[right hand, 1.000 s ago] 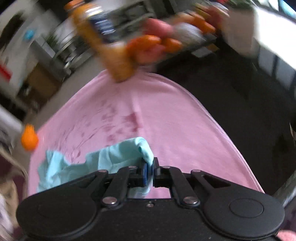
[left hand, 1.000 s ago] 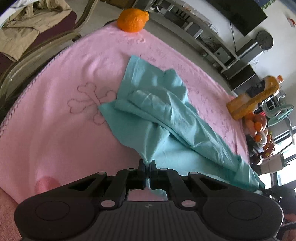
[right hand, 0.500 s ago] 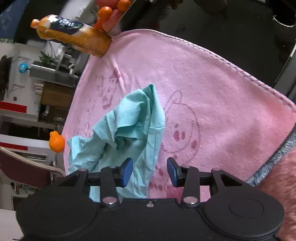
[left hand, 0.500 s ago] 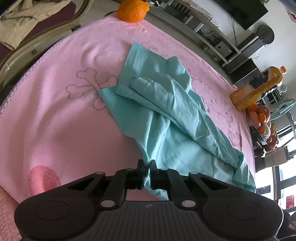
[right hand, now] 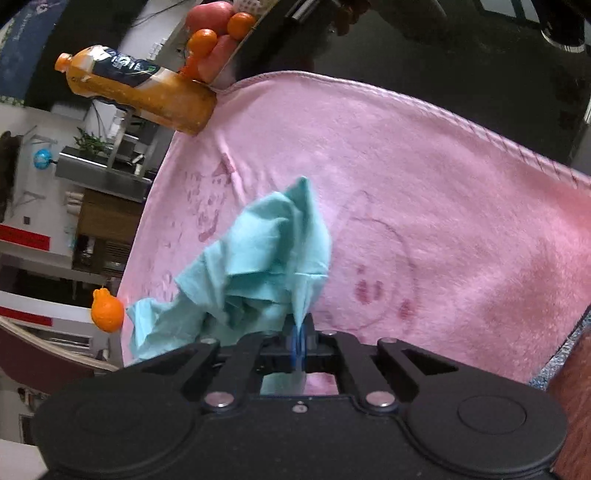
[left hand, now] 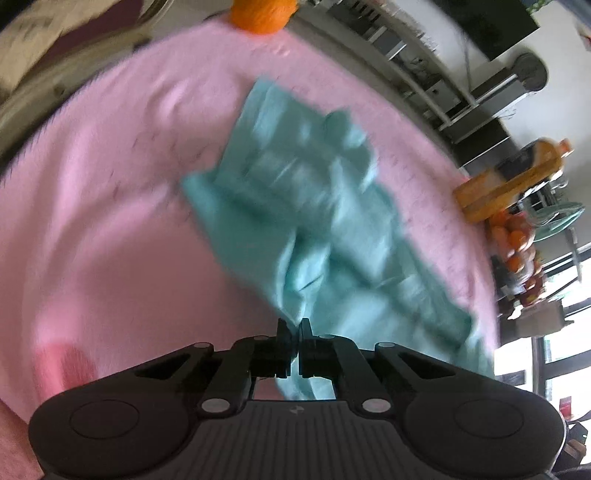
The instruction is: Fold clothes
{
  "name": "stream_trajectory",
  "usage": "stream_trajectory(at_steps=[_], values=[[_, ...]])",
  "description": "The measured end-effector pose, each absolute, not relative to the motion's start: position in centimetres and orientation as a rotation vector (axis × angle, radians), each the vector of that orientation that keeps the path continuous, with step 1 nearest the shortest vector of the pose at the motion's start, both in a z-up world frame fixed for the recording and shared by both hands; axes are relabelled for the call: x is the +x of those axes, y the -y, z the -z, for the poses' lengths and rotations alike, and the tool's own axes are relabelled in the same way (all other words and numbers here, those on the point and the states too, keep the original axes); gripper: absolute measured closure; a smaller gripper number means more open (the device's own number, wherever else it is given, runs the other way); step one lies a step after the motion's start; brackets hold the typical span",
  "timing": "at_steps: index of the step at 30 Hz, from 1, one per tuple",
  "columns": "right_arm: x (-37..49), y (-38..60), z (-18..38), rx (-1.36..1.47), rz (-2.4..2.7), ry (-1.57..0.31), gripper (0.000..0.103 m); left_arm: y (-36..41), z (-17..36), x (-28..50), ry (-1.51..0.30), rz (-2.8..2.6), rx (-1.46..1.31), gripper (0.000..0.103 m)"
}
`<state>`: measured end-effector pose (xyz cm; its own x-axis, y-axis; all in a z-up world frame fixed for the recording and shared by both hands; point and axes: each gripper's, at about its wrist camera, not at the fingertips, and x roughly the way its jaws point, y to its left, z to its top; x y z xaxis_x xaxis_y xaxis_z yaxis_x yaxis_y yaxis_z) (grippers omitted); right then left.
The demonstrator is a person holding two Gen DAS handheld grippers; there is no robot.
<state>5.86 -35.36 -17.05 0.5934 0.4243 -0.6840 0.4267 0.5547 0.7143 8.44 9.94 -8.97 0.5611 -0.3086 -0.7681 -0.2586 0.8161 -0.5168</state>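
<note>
Cloth (left hand: 295, 206) is your main worry here: the teal garment lies bunched and creased across the middle of the pink towel (left hand: 110, 221) that covers the bench, and both of your tongs are clamped on it. Your left tongs (left hand: 294, 334) pinch a thin fold at its near edge; your right tongs (right hand: 299, 332) bite a ridge of fabric that rises in a peak ahead of them.

Each grip looks shallow, just a sliver of material between the jaws. Pull the two apart too hard and I'd expect one edge to slide out, dropping that side back into the heap.

You also can't tell from either view whether you hold matching corners or two random folds. If they are random, spreading will twist the cloth rather than flatten it, and any fold you lay will trap the wrinkles already there.

The left view is smeared with motion, so that hand seems to be travelling fast. A quick sweep could drag the towel along and ruck it up.

Watch the edges too. The orange (left hand: 262, 14) sits at the towel's far rim and the juice bottle (right hand: 136, 92) at another; a wide swing of cloth might knock either.
</note>
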Motion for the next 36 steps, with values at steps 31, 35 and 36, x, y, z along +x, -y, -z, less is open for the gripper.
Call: stream_trajectory(at_steps=[31,35,36], values=[[-6.0,36.7,-22.6,0.772,-0.501,-0.113,0.101,-13.2,-26.1,-7.7,-0.023,0.344,-0.694,0.102],[-5.4,35.9,-23.0,0.752,-0.518,-0.125,0.101,-13.8,-25.4,-6.8,-0.066,0.303,-0.692,0.102],[-4.9,35.6,-23.0,0.751,-0.522,-0.133,0.101,-14.0,-25.2,-6.1,-0.081,0.285,-0.692,0.102]])
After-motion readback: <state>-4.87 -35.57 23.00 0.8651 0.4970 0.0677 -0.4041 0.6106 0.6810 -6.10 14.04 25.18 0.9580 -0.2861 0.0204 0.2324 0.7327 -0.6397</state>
